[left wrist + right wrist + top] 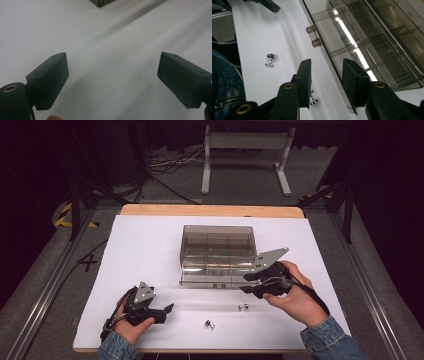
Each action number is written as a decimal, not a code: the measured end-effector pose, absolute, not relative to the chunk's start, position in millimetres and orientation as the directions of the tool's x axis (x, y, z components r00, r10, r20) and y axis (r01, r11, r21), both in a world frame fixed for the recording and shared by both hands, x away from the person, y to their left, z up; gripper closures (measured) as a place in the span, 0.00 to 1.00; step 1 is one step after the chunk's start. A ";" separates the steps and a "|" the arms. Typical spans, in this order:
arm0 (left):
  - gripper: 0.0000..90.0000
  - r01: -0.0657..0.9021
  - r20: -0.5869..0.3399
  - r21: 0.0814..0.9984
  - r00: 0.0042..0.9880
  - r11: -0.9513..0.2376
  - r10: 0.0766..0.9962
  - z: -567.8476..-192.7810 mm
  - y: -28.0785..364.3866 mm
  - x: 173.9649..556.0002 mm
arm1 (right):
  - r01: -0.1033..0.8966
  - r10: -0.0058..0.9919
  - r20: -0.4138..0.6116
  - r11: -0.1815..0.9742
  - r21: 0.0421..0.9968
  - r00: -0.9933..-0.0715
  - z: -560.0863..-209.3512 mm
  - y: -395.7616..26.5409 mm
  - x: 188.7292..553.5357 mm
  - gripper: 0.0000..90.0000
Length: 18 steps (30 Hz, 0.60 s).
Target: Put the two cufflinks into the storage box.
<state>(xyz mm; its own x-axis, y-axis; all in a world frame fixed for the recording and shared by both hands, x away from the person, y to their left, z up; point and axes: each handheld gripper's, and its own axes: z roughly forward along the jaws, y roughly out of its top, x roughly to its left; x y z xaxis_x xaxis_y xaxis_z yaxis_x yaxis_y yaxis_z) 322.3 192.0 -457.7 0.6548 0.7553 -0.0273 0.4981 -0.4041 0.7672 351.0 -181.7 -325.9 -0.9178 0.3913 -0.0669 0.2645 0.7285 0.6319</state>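
My right gripper [325, 75] unclenched at drawer [215, 279] front; both cufflinks [209, 324] on table; left gripper [112, 80] released, idle.

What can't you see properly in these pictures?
- The two small metal pieces are too small in the high view to name.
- In the right gripper view, one piece sits half behind a black jaw.
- The clear box is cut off by the left gripper view's top edge.
- Whether the box holds anything: glare hides it.
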 end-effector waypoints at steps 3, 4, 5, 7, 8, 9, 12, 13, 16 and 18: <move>0.12 0.495 -0.025 0.770 0.654 -0.402 0.756 -457.7 191.6 322.4 | 0.260 0.383 -0.053 0.717 0.647 -0.922 -325.5 -177.1 347.8 0.67; 0.12 0.491 -0.020 0.772 0.654 -0.404 0.756 -457.1 191.9 321.9 | 0.260 0.382 -0.051 0.715 0.649 -0.923 -325.3 -175.6 346.8 0.67; 0.12 0.486 -0.017 0.777 0.652 -0.401 0.758 -456.3 192.4 321.3 | 0.259 0.382 -0.051 0.713 0.652 -0.923 -325.3 -173.7 345.7 0.66; 0.12 0.485 -0.017 0.780 0.648 -0.395 0.761 -455.2 193.3 320.9 | 0.248 0.372 -0.055 0.714 0.654 -0.927 -325.5 -169.7 343.5 0.65; 0.12 0.484 -0.020 0.782 0.649 -0.393 0.760 -455.2 193.5 321.0 | 0.245 0.368 -0.055 0.715 0.655 -0.928 -325.9 -167.7 342.5 0.65; 0.12 0.485 -0.021 0.781 0.649 -0.393 0.761 -455.3 193.5 321.1 | 0.242 0.365 -0.056 0.716 0.655 -0.930 -326.2 -165.9 341.8 0.65; 0.12 0.484 -0.017 0.780 0.649 -0.396 0.760 -455.2 193.0 320.9 | 0.231 0.349 -0.054 0.719 0.655 -0.936 -327.2 -159.8 339.2 0.65; 0.12 0.484 -0.017 0.780 0.649 -0.396 0.760 -455.2 193.0 320.9 | 0.229 0.346 -0.053 0.719 0.656 -0.937 -327.4 -158.2 338.5 0.65; 0.12 0.484 -0.016 0.780 0.649 -0.396 0.760 -455.2 193.2 321.1 | 0.230 0.341 -0.044 0.717 0.658 -0.939 -328.5 -154.0 337.4 0.65; 0.12 0.484 -0.018 0.780 0.650 -0.395 0.760 -455.3 193.3 321.3 | 0.233 0.337 -0.033 0.716 0.658 -0.941 -329.6 -150.9 336.7 0.65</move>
<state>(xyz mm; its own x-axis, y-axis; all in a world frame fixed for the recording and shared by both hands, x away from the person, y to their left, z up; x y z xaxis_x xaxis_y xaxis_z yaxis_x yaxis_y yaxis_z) 321.3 193.3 -455.3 0.6498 0.7598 -0.0184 0.4843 -0.3953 0.7805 336.7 -150.9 -329.6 -0.9410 0.3369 -0.0331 0.2332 0.7158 0.6582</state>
